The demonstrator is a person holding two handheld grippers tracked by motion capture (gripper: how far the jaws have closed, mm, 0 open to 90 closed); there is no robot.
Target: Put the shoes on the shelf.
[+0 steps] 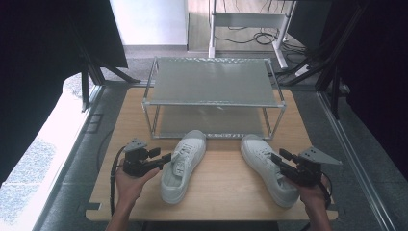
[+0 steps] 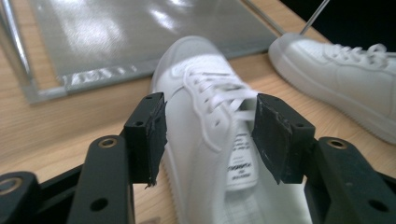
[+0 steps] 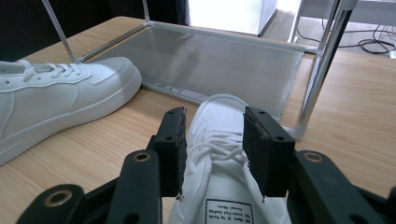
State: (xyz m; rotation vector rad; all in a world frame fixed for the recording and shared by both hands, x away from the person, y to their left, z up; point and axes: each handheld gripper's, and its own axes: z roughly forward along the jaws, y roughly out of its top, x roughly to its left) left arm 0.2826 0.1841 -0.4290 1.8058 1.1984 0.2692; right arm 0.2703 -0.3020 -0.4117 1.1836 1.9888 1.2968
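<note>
High view: both shoes (image 1: 183,166) sit on the table (image 1: 226,192), rack (image 1: 214,96) unloaded; your hand-held grippers (image 1: 166,158) straddle them with jaws apart, nothing gripped yet.

A white label with black print sits on the tongue of the left shoe (image 2: 210,121), just behind the pad of the left gripper (image 2: 210,133); its lines are too blurred to read. A similar bordered label sits on the tongue of the right shoe (image 3: 224,154), below and between the jaws of the right gripper (image 3: 214,151); its small print cannot be read either.
</note>
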